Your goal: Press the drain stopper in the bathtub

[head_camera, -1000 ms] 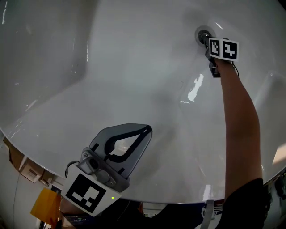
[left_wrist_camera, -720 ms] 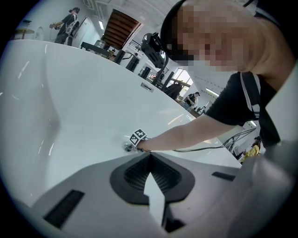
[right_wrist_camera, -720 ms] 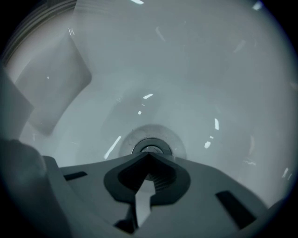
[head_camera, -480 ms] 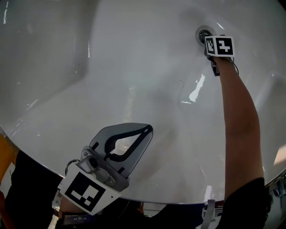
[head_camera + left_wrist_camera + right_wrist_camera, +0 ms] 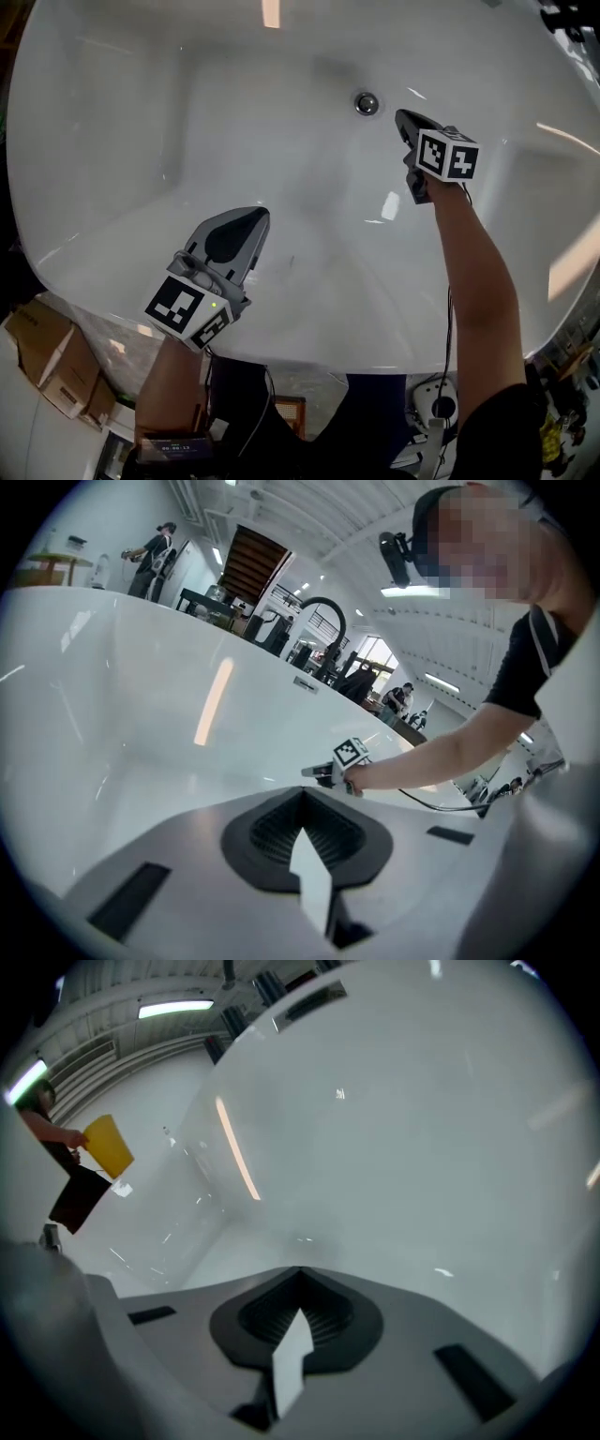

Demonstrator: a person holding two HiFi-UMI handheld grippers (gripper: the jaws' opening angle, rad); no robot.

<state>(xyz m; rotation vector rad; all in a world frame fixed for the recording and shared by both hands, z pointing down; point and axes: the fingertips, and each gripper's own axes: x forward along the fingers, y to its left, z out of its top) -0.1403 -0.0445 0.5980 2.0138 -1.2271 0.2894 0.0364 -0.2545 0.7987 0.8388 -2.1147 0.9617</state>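
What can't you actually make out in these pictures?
The drain stopper: too small in the head view to tell whether it is up or pressed down.
Right gripper view: looks at bathtub wall; the stopper falls outside its frame.
The background people: too small in the left gripper view to tell what they do.

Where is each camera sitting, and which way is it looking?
Head view: on the person's head, looking down into the bathtub; shows both forearms, left gripper, right gripper short of the drain stopper.
Left gripper view: rides the left gripper, looks over its shut jaws across the bathtub at the right gripper.
Right gripper view: rides the right gripper, looks over its shut jaws at the bathtub wall.
Shared: head and left gripper views show the right gripper.
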